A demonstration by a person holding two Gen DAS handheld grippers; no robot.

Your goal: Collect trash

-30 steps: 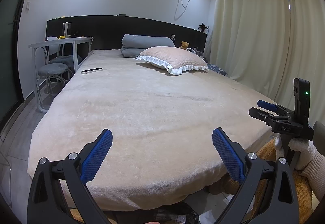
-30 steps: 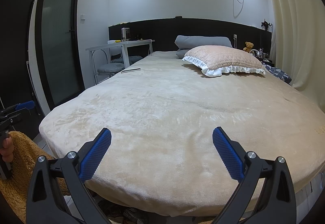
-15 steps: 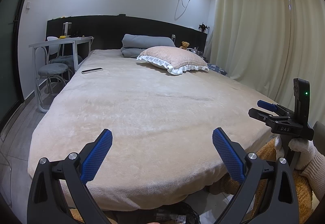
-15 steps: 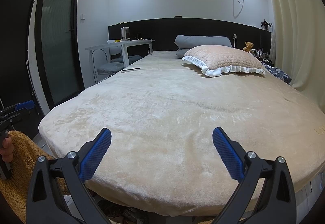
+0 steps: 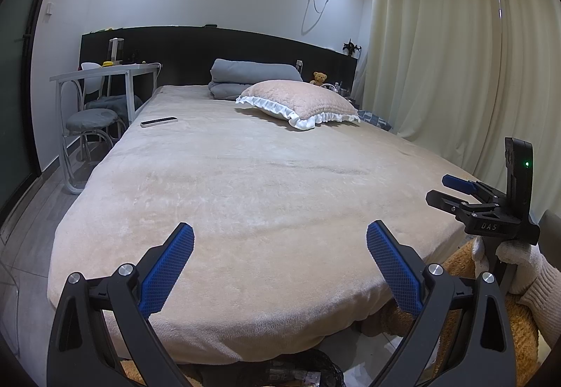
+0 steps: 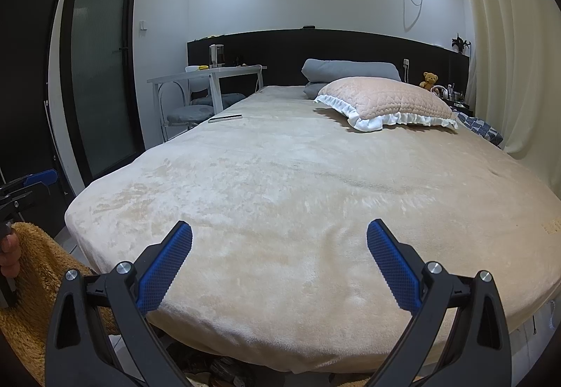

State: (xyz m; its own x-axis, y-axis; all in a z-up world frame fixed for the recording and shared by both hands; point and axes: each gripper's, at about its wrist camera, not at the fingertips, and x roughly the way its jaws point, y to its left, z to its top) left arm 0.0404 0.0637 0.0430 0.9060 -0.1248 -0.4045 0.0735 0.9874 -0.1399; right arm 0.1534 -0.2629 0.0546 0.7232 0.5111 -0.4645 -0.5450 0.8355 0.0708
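Fingers (image 5: pixel 168 273) spread, both grippers; two pillows (image 5: pixel 298 102), perhaps trash (image 5: pixel 294 374) below.

Cool, even ceiling light fills the room; a bright strip glows above the curtain (image 5: pixel 438 46) at the top right edge. The pillow (image 5: pixel 298 102) casts a soft shadow on the bed (image 5: pixel 245 194). Both views are sharp, with strong fisheye bending and black vignetting at the corners.
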